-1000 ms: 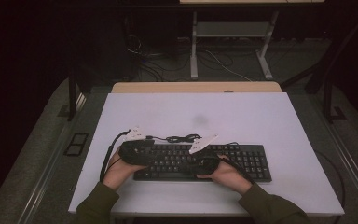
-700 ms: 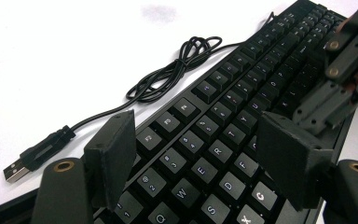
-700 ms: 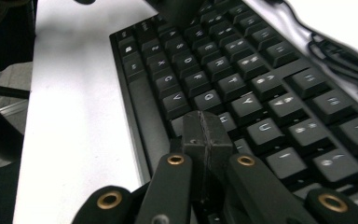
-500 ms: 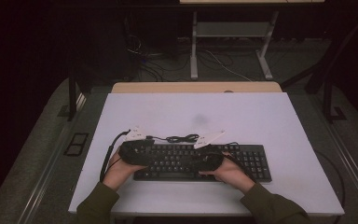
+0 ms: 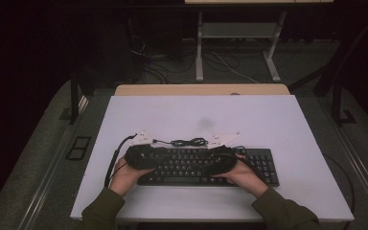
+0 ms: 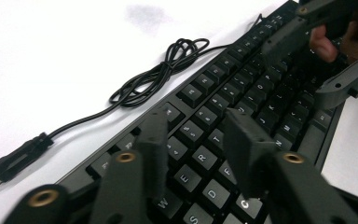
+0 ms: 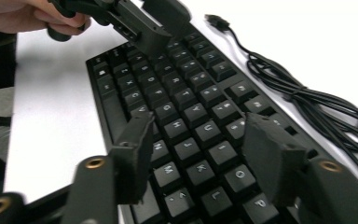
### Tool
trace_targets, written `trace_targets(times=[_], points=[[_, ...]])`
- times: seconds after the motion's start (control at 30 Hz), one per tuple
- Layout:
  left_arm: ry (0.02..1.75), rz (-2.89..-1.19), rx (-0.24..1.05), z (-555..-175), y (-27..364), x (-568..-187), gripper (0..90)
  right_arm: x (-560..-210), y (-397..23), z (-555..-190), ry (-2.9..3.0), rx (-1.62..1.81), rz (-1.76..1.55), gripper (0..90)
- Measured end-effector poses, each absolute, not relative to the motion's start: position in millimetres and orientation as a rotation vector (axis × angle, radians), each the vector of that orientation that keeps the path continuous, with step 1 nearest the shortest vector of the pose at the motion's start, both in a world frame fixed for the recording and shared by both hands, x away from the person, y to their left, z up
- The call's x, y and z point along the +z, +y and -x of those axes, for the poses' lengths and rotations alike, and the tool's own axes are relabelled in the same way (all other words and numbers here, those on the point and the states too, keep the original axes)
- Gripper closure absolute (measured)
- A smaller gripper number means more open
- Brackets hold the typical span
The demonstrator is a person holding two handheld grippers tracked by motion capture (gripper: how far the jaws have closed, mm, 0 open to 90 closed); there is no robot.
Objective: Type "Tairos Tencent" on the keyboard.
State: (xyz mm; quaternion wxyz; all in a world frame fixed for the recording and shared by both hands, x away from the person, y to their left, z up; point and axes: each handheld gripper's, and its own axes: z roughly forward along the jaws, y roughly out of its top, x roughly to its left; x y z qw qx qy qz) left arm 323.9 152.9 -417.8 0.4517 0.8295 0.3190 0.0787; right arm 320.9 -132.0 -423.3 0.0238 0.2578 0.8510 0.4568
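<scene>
Lying flat near the front edge of the white bench [image 5: 278, 120], a black keyboard [image 5: 191, 165] sits square to the person, its thin black cable [image 5: 187, 142] coiled in a loose tangle on the bench just behind it and ending in a USB plug [image 6: 9, 163] at the left. The left gripper [image 6: 196, 140] hovers over the keys at the keyboard's left end; its jaws have just been closing yet stand apart, with nothing between them. The right gripper [image 7: 196, 149] hangs over the right half of the letter keys, its jaws having just been opening, parted and empty above the keys. A hand [image 5: 124, 175] holds each gripper from the near side, in dark green sleeves. The bench top is plain and pale, with a faint grey smudge [image 5: 205, 123] near its middle. Behind it a wooden edge [image 5: 201, 89] shows, then a dim room with grey carpet, loose cables on the floor and the metal legs of another table [image 5: 239, 33].
</scene>
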Motion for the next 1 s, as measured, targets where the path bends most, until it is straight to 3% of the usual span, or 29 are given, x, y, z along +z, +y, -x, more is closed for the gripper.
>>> trace_targets(times=[0.37,1.0], points=[[0.749,-2.086,0.147,-324.4,140.9,-421.1,89.0,-421.1,-148.6,-321.2,2.585,1.404,-0.83,32.8],[0.733,-2.147,0.138,-329.0,122.4,-431.3,89.4,-419.9,-177.9,-314.8,2.547,1.401,-0.886,29.0]])
